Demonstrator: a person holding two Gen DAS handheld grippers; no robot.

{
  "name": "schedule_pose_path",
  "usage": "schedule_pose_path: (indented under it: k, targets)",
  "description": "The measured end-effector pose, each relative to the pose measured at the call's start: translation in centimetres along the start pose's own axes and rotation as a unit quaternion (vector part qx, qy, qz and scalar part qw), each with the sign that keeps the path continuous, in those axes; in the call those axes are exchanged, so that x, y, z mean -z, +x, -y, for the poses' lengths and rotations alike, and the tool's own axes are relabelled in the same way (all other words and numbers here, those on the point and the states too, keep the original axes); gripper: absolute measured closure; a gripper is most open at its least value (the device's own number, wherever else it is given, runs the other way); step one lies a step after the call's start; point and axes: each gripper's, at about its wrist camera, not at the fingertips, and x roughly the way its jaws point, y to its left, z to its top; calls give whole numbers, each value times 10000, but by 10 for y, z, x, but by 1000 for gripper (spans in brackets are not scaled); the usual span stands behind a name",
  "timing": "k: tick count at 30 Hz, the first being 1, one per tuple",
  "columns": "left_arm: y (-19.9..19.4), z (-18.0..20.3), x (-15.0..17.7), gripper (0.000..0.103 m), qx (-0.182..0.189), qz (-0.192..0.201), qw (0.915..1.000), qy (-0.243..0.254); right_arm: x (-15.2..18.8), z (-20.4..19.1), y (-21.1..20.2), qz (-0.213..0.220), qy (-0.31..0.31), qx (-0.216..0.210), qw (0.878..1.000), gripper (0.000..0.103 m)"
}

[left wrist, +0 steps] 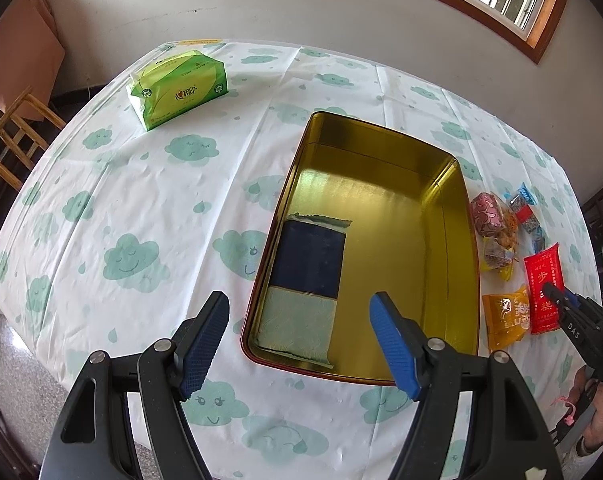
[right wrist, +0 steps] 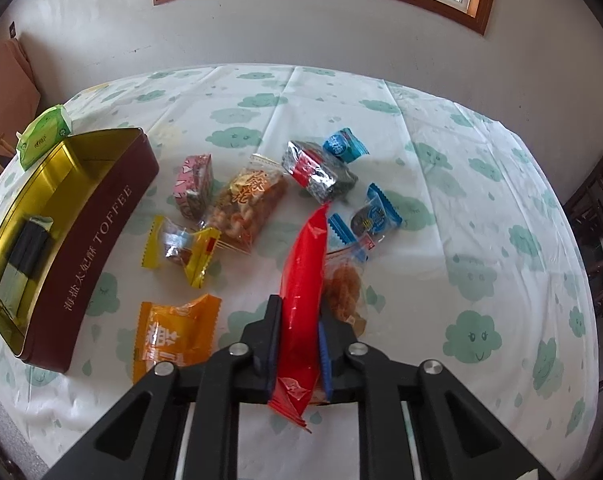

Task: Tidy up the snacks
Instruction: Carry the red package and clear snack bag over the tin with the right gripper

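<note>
Right gripper (right wrist: 299, 340) was clamped on the red packet (right wrist: 303, 280), pads pressing both faces, packet edge-on at lower centre of the right wrist view. In the left wrist view the same packet sat at the right edge, with gold characters on it that I couldn't read cleanly, and the black finger carried "DAS".

Left gripper (left wrist: 299, 344) had its jaws apart with nothing between them, at the bottom of frame, over the near end of the open tin (left wrist: 457, 264).

The tin had a gold interior and a maroon outer wall printed "TOFFEE" after a row of Chinese characters. Inside, at its lower left in the left wrist view, lay one dark blue and pale green packet (left wrist: 305, 280).

Loose snacks lay on the cloud-print tablecloth (right wrist: 461, 240), centre of the right wrist view:
- orange packet (right wrist: 173, 336), large white characters, lower left
- yellow-ended candy (right wrist: 181, 250)
- pink patterned packet (right wrist: 195, 184)
- clear bag of fried snack (right wrist: 245, 204), red characters
- silver and red packet (right wrist: 315, 172)
- blue wrapped sweets (right wrist: 343, 146), upper right of the pile

Green tissue pack (left wrist: 177, 88) sat upper left in the left wrist view, well apart from the tin, red characters on its side.
</note>
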Motion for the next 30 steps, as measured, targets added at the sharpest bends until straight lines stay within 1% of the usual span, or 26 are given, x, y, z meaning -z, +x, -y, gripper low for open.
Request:
schedule_pose_path:
  k: [6, 13, 18, 25, 30]
  targets:
    - [-1, 0, 0, 34, 27, 21, 10000, -1, -3, 0, -5, -22, -45, 39, 10000, 90]
    - [-4, -3, 0, 34, 51, 5, 10000, -59, -8, 1, -12, 24, -21, 90, 10000, 91]
    - [-7, -9, -2, 32, 102, 59, 9999, -121, -17, -4, -25, 158, -63, 59, 9998, 91]
    - [-21, -18, -5, 23, 11, 332, 9993, -174, -40, -33, -45, 419, -326, -184, 9984, 91]
    - [-30, -32, -4, 19, -130, 481, 9983, -287, -55, -71, -58, 531, -478, -645, 9954, 91]
